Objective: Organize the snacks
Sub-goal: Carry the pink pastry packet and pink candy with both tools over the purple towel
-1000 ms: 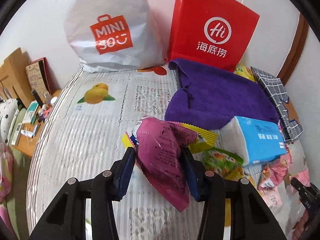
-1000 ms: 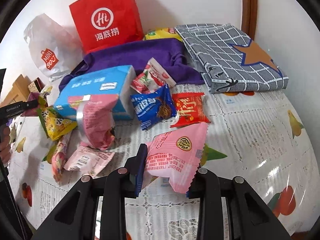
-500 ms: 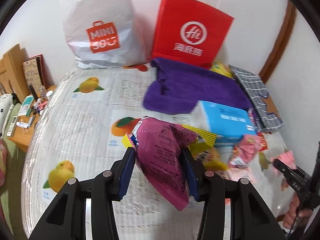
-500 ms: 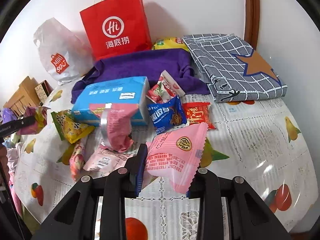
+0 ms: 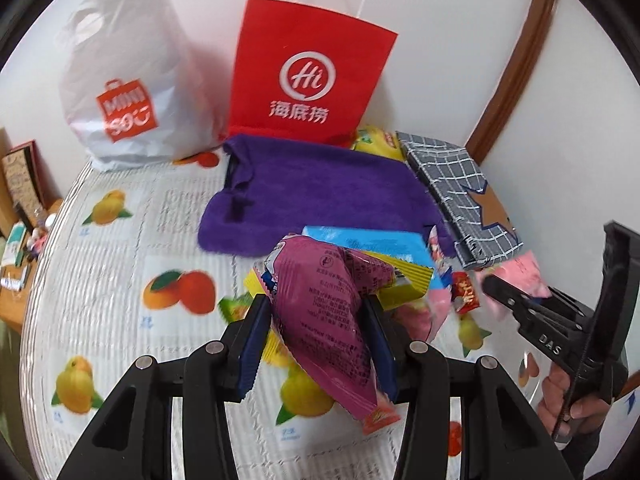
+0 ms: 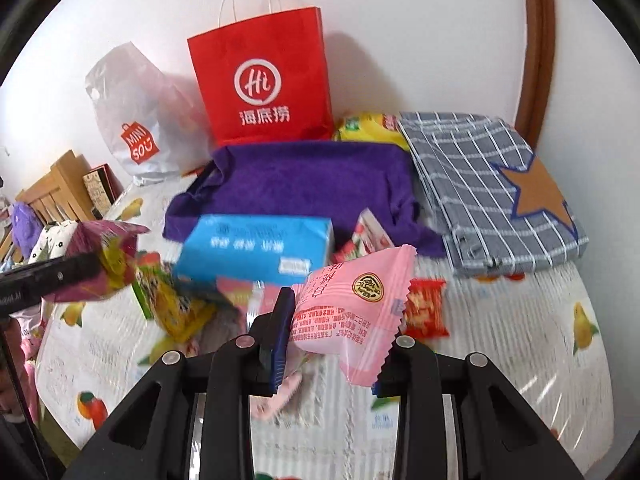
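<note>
My left tongs (image 5: pixel 316 340) are clenched on a crinkly magenta foil snack packet (image 5: pixel 324 312) with a yellow packet (image 5: pixel 404 280) pinched in behind it, both lifted clear of the fruit-printed plastic tablecloth (image 5: pixel 120 264). My right tongs (image 6: pixel 332 340) grip a pale pink sawtooth-edged snack pouch (image 6: pixel 356 312) by its lower half, held up off the table as well. I judge I am carrying both loads at once so that they can go together to wherever the snacks are being gathered.

Just beyond the right tongs lies the loose pile: a small red wrapped candy (image 6: pixel 426 312) to the right, a yellow-green patterned packet (image 6: pixel 176 308) to the left, and a blue rectangular tissue pack (image 6: pixel 256 248) behind them.

Farther off lie a folded purple towel (image 6: pixel 304 180) and, on its right, a grey checked cloth with an orange star (image 6: pixel 492 188).

Against the far wall stand a red paper carrier bag with white handles (image 6: pixel 264 84) and a white plastic shopping bag (image 6: pixel 132 120) on its left. I cannot see inside either, so their contents are unknown; a yellow packet (image 6: pixel 368 128) lies beside the red bag, not in it.
</note>
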